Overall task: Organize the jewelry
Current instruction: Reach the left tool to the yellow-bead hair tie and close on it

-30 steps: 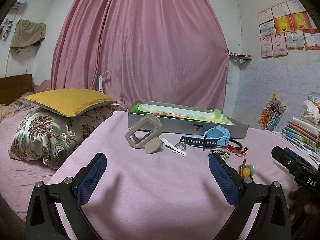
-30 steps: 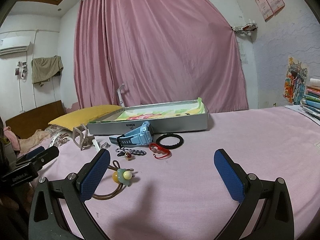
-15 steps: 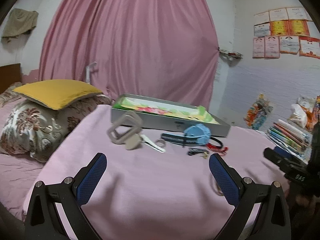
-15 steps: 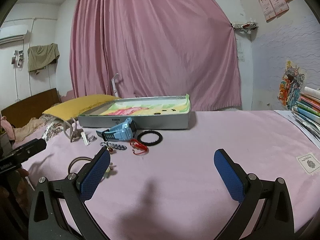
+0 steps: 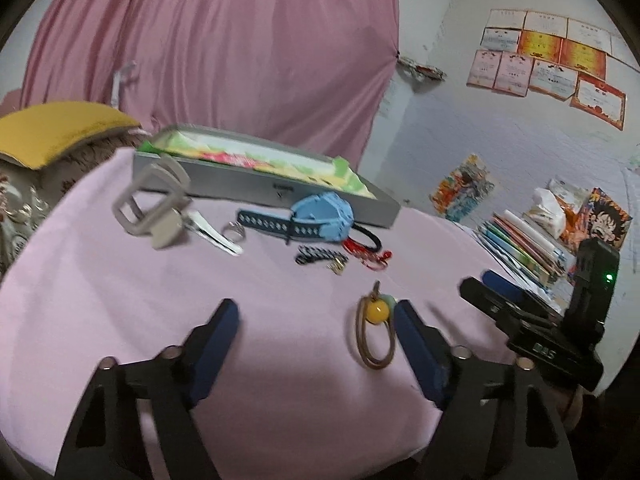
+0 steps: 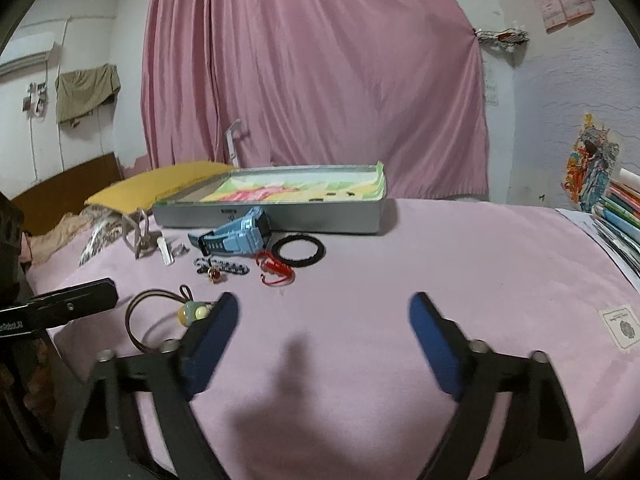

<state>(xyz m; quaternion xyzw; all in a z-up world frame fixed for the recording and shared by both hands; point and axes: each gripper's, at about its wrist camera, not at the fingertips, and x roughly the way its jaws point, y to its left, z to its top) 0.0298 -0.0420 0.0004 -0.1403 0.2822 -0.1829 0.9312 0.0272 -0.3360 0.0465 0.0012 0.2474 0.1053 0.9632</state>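
Jewelry lies on the pink bedsheet in front of a grey tray [image 5: 256,192] [image 6: 280,216]: a blue watch [image 5: 320,220] [image 6: 240,236], a beige claw clip [image 5: 150,200], a white hair clip [image 5: 212,232], a small ring [image 5: 234,232], a black-and-white beaded bracelet [image 6: 222,266], a red bracelet [image 6: 276,268] and a black hair ring [image 6: 298,250]. My left gripper [image 5: 316,316] is closing, and the brown hair tie [image 5: 374,344] with its yellow bead lies just inside the right finger, untouched. My right gripper [image 6: 324,308] is also closing over bare sheet, with that hair tie [image 6: 192,312] left of it.
A yellow pillow [image 5: 52,132] on a patterned pillow lies at the left. A stack of books [image 5: 524,244] sits at the bed's right edge. A pink curtain [image 6: 312,80] hangs behind the tray. The other gripper's body [image 5: 532,328] is at the right.
Both pairs of jaws have narrowed. The left view has swung right and tipped down, so the bead hair tie now lies between the left fingers. The right view has tilted a little.
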